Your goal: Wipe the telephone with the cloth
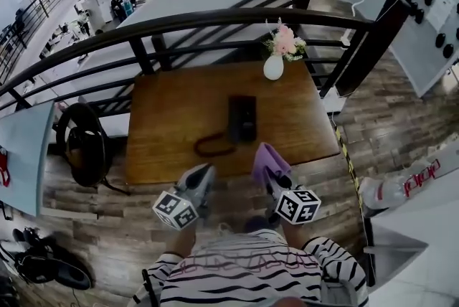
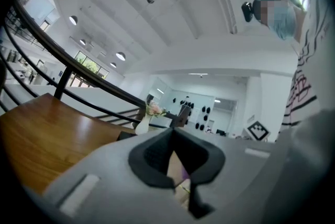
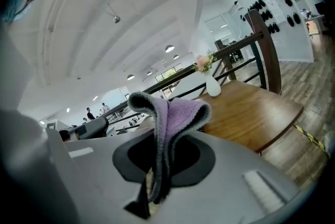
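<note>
The purple fleece cloth (image 3: 180, 113) is pinched by the right gripper (image 1: 271, 173); the jaws of the left gripper (image 1: 201, 180) are pressed together, empty. The black desk telephone (image 1: 242, 117) lies apart, ahead of both; wiping is judged not yet begun

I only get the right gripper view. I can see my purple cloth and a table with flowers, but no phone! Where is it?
Observer: The telephone lies flat near the middle of the table, on your side of the flower vase.
Operator: Is my cloth touching it?
Observer: No. The right gripper holds the cloth by the table's near edge, apart from the telephone.
Operator: What's my left gripper holding?
Observer: Nothing. Its jaw tips are together, and it sits just left of the right gripper, by the same table edge.
</note>
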`<action>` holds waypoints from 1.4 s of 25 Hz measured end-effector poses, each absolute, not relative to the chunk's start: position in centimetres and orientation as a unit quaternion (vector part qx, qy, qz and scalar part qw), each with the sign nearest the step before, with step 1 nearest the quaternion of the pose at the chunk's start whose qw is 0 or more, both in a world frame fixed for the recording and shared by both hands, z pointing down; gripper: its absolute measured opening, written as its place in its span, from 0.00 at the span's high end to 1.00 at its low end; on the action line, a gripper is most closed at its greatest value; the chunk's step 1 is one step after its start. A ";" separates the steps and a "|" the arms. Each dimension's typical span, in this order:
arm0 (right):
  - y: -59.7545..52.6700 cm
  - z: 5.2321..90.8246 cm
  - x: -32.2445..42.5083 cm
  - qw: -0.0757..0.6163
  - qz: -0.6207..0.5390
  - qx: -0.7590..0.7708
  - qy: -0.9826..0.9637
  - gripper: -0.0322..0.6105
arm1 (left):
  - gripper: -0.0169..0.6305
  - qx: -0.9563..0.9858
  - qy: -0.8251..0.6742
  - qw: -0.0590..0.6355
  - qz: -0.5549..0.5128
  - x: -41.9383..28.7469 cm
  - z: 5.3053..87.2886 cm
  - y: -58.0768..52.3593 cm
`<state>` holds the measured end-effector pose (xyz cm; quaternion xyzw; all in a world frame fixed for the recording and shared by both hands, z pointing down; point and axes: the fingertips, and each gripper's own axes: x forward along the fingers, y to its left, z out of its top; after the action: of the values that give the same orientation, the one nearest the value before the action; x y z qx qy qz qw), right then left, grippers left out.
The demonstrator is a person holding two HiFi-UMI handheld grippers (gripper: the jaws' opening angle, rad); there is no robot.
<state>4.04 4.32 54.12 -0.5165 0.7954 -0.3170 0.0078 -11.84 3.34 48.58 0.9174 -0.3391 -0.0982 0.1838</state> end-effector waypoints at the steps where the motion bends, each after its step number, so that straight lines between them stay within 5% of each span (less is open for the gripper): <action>1: 3.7 54.2 4.2 0.007 -0.318 -0.518 0.794 0.89 | 0.97 0.918 -0.335 0.186 -0.098 -11.6 48.7 2.7; 35: -17.8 58.2 9.2 -0.037 -0.349 -0.417 0.838 0.89 | 0.97 0.887 -0.398 0.209 -0.102 -3.7 51.6 -17.2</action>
<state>9.17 -17.82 58.16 -0.4171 0.8383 -0.3492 -0.0371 -3.68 -17.18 51.61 0.8874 -0.3981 -0.1021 0.2086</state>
